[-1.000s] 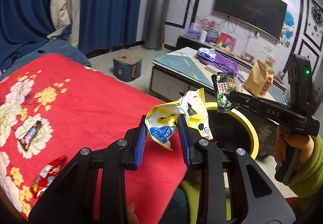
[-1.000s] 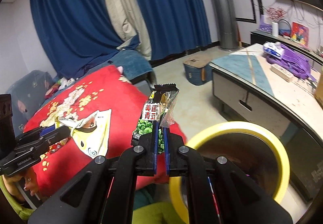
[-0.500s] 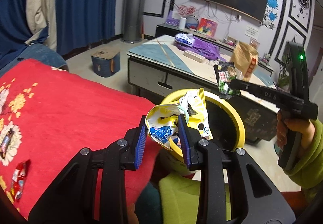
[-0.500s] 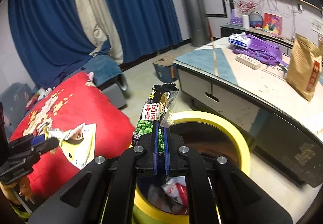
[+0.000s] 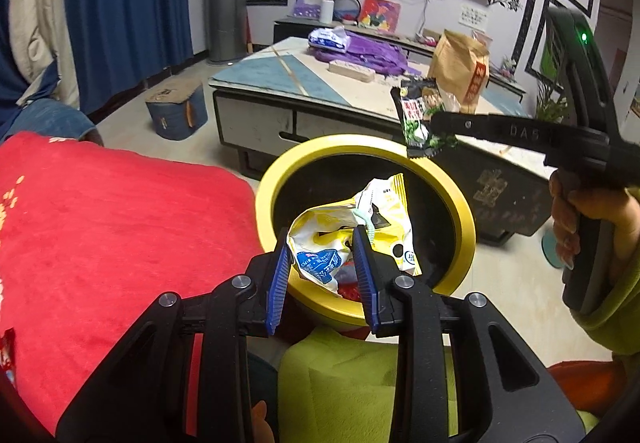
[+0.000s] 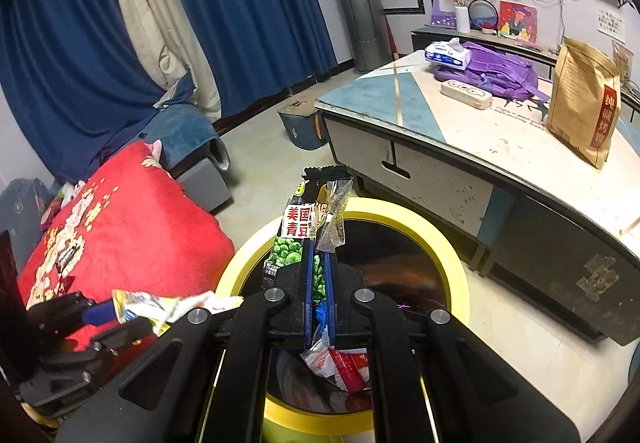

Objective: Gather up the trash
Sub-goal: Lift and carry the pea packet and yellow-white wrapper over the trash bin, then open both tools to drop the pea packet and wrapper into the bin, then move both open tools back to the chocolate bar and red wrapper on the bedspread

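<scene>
2 grippers over yellow bin (image 5: pixel 466 227), left gripper (image 5: pixel 324 263) gripping yellow wrapper (image 5: pixel 320 239), right gripper (image 6: pixel 318 275) green wrapper (image 6: pixel 292 239)

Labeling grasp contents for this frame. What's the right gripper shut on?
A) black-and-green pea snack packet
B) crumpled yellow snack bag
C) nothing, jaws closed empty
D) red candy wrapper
A: in the right wrist view the right gripper pinches the black-and-green pea snack packet over the yellow-rimmed trash bin; the crumpled yellow snack bag is in the left gripper.
</scene>
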A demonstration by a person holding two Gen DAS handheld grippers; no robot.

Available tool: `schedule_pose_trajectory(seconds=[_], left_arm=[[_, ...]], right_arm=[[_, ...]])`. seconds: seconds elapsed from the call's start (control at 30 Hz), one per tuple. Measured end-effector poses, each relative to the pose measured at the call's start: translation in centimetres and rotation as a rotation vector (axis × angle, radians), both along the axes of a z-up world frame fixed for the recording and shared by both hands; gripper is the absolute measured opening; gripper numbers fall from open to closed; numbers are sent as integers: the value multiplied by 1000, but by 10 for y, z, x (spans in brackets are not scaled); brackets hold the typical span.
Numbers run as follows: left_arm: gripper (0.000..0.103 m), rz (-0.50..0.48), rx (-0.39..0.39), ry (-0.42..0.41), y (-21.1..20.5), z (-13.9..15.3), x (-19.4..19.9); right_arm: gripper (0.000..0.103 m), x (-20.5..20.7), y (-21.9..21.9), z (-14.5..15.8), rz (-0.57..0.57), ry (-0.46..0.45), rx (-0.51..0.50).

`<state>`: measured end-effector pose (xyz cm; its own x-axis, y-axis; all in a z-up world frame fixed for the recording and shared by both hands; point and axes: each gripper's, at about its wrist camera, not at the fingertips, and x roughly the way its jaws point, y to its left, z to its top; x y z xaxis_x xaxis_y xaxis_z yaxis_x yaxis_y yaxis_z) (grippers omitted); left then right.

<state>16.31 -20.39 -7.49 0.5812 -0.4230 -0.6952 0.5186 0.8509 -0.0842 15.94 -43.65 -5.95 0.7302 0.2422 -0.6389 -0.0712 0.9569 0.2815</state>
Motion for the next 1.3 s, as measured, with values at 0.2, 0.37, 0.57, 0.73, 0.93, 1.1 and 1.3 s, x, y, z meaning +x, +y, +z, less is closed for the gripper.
schedule_pose_trajectory(seconds=[0.2,0.37,0.57,0.73,0.93,1.1,1.3], left_arm=[[24,-16,14,17,-6,-8,4],[25,-37,26,24,-16,-12,8],[57,-26,-1,23,-12,-12,9],[71,4,-47,-19,1,1,6],[92,78,-93,-54,22,17,1],[92,134,-82,-107,39,30,-4],[92,208,-96,-139,66,42,-5]], right_arm=[[6,5,-6,-9,-17,28,18],[6,7,-9,-13,-26,36,25],[31,8,-13,-16,-53,41,34],[46,6,-19,-15,-86,28,47],[57,2,-6,-7,-75,2,33],[63,-4,22,6,-13,-38,10],[71,-13,52,21,36,-78,20]])
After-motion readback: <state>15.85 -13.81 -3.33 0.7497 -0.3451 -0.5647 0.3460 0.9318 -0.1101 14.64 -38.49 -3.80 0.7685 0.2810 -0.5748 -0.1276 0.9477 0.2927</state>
